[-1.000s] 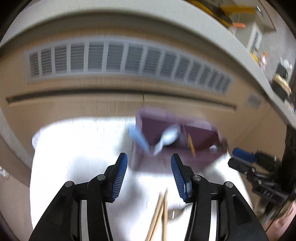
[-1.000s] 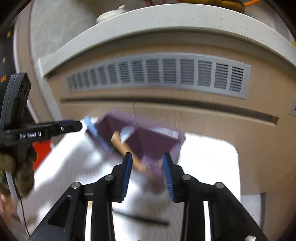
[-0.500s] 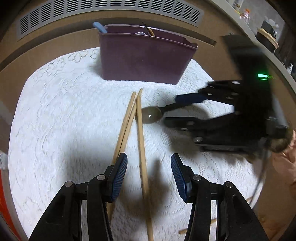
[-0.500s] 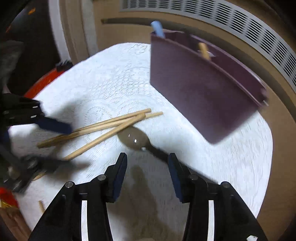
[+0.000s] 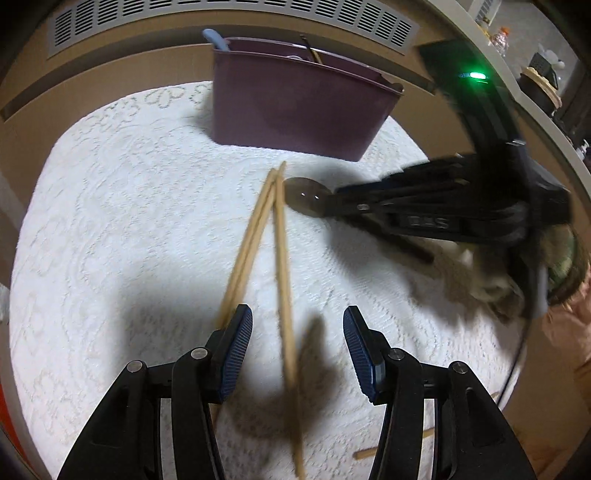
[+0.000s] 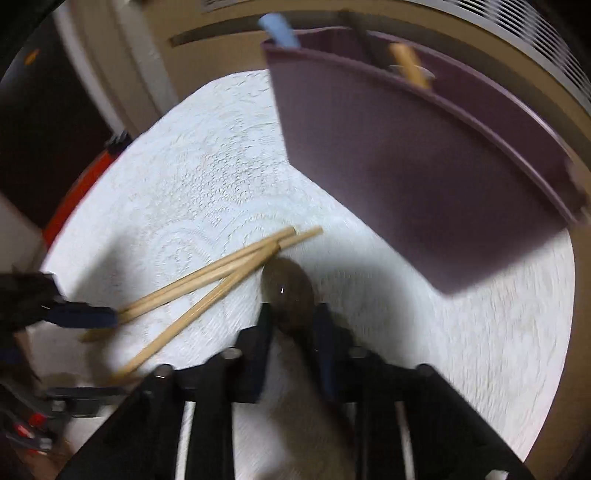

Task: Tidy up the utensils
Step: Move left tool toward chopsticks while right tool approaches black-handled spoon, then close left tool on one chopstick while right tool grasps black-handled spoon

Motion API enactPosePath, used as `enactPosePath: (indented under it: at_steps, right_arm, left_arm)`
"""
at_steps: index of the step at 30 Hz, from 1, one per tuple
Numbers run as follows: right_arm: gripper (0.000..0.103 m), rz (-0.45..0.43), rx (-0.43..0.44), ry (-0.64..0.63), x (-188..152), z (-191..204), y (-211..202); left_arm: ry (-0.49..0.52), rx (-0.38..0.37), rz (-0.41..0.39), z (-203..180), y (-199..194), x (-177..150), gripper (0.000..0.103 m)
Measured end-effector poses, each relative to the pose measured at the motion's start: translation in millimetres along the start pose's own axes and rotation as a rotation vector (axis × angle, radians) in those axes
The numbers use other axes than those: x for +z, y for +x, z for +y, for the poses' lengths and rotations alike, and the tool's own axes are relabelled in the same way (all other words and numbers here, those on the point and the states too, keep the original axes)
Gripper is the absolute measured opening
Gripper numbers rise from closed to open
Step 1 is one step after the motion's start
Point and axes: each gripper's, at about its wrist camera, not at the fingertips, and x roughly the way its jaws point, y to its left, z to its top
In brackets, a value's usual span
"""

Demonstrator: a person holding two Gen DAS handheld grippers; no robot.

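A purple utensil holder (image 5: 299, 107) stands at the back of the white lace mat (image 5: 129, 221), with a blue handle and other utensils in it; it also shows in the right wrist view (image 6: 424, 162). Wooden chopsticks (image 5: 273, 236) lie on the mat, also in the right wrist view (image 6: 221, 273). My left gripper (image 5: 297, 332) is open with one chopstick between its fingers. A dark spoon (image 5: 308, 195) lies beside the chopstick tips. My right gripper (image 6: 291, 321) straddles the spoon's neck (image 6: 288, 288) with narrow jaws; blur hides whether they grip it.
A wall panel with a vent grille (image 5: 221, 14) runs behind the mat. A loose chopstick end (image 5: 365, 452) lies near the mat's front right edge. A red surface (image 6: 85, 184) borders the mat's left side.
Both grippers have come down close to the mat. My right gripper has moved onto the spoon and narrowed. My left gripper has moved forward over the chopsticks.
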Motion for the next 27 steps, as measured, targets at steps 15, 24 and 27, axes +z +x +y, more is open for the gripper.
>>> enactPosePath:
  at_steps: [15,24,27]
  right_arm:
    - [0.023,-0.073,-0.029,-0.009,-34.4,-8.5,-43.9]
    - [0.035,-0.07,-0.041,-0.106,-7.2,18.7,-9.7]
    - [0.041,-0.045,-0.097,-0.134,2.7,26.9,10.2]
  left_arm:
    - [0.014,0.163,0.036,1.0,61.0,63.7,0.006]
    - [-0.014,0.122,-0.041,7.5,18.1,27.2,0.006]
    - [-0.03,0.116,-0.079,11.2,-0.8,19.2,0.007]
